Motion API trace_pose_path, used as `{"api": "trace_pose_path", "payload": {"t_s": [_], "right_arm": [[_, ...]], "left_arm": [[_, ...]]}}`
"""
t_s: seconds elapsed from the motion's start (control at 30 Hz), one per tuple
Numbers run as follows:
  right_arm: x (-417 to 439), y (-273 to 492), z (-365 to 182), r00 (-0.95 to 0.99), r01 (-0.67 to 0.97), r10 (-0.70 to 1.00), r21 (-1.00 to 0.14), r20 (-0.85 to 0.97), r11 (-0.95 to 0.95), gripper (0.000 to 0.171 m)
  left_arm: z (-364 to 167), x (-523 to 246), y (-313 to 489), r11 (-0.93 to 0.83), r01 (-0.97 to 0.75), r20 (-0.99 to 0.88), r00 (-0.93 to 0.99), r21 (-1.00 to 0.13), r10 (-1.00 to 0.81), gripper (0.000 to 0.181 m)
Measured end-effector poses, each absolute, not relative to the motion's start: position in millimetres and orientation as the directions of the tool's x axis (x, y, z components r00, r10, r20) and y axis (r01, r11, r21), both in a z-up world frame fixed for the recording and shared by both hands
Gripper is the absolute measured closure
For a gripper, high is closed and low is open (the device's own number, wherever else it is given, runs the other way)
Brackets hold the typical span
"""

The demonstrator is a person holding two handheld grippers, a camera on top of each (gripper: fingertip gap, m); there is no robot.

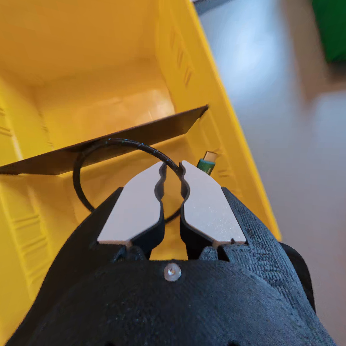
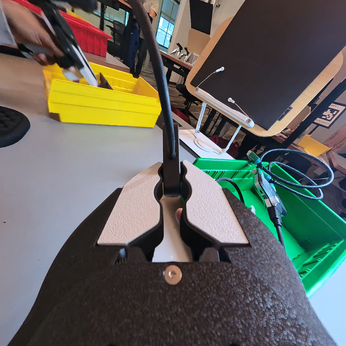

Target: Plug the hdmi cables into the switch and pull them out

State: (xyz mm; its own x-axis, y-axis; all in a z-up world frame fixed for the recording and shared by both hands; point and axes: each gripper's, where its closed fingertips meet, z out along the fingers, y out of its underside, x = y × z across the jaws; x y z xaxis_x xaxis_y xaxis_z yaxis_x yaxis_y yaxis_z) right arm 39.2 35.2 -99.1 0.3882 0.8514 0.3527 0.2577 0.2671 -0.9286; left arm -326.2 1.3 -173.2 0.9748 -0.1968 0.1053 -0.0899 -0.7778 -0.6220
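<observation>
In the left wrist view, the left gripper (image 1: 172, 165) reaches into a yellow bin (image 1: 206, 93) with its fingers slightly parted around a black braided cable (image 1: 131, 142); whether they pinch it cannot be told, and the green-shelled plug (image 1: 206, 164) lies just beyond. In the right wrist view, the right gripper (image 2: 171, 165) is clamped on a black HDMI plug (image 2: 170, 168), while the switch (image 2: 269, 192) lies in the green bin (image 2: 318, 234) to its right.

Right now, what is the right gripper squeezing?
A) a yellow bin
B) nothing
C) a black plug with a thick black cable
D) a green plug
C: the right gripper has its fingers closed on a black plug whose thick cable rises above it.
</observation>
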Motion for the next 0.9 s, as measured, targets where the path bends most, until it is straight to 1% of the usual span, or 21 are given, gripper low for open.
{"api": "trace_pose_path", "payload": {"t_s": [0.13,0.17,0.23,0.3,0.37,0.47,0.5,0.57,0.63,0.7,0.8,0.9], "right_arm": [[37,34,-100,0.385,0.255,0.855,-0.930,0.347,0.263,0.157],[36,34,-101,0.384,0.256,0.855,-0.930,0.349,0.264,0.157],[34,32,-102,0.381,0.263,0.853,-0.927,0.356,0.269,0.157],[33,32,-103,0.380,0.269,0.850,-0.923,0.364,0.275,0.157],[33,32,-104,0.380,0.276,0.847,-0.919,0.372,0.280,0.157],[34,34,-106,0.385,0.281,0.844,-0.919,0.373,0.277,0.157],[35,35,-106,0.388,0.281,0.844,-0.920,0.370,0.275,0.157],[37,37,-107,0.393,0.278,0.844,-0.922,0.364,0.268,0.157],[39,39,-108,0.396,0.276,0.846,-0.925,0.357,0.262,0.157],[40,40,-108,0.397,0.273,0.847,-0.927,0.354,0.259,0.157],[40,40,-106,0.398,0.263,0.849,-0.930,0.348,0.257,0.157],[41,40,-105,0.403,0.256,0.847,-0.932,0.345,0.258,0.157]], "left_arm": [[-97,-319,-12,-0.572,-0.098,0.068,0.963,-0.815,-0.262,0.173],[-76,-315,-15,-0.505,-0.096,0.053,0.960,-0.858,-0.274,0.174],[-37,-291,-24,-0.339,-0.095,0.036,0.932,-0.936,-0.361,0.175],[-14,-261,-34,-0.244,-0.035,0.077,0.898,-0.969,-0.432,0.174],[-6,-220,-44,-0.169,0.049,0.134,0.827,-0.984,-0.546,0.174],[-26,-159,-51,-0.180,0.202,0.270,0.680,-0.963,-0.682,0.174],[-42,-141,-50,-0.229,0.246,0.335,0.628,-0.942,-0.703,0.174],[-82,-107,-45,-0.358,0.266,0.445,0.554,-0.895,-0.704,0.174],[-118,-83,-39,-0.433,0.197,0.464,0.554,-0.880,-0.691,0.174],[-141,-70,-32,-0.454,0.077,0.401,0.614,-0.888,-0.680,0.174],[-154,-55,-27,-0.471,-0.130,0.277,0.662,-0.873,-0.697,0.174],[-167,-40,-16,-0.460,-0.268,0.161,0.694,-0.847,-0.702,0.174]]}}
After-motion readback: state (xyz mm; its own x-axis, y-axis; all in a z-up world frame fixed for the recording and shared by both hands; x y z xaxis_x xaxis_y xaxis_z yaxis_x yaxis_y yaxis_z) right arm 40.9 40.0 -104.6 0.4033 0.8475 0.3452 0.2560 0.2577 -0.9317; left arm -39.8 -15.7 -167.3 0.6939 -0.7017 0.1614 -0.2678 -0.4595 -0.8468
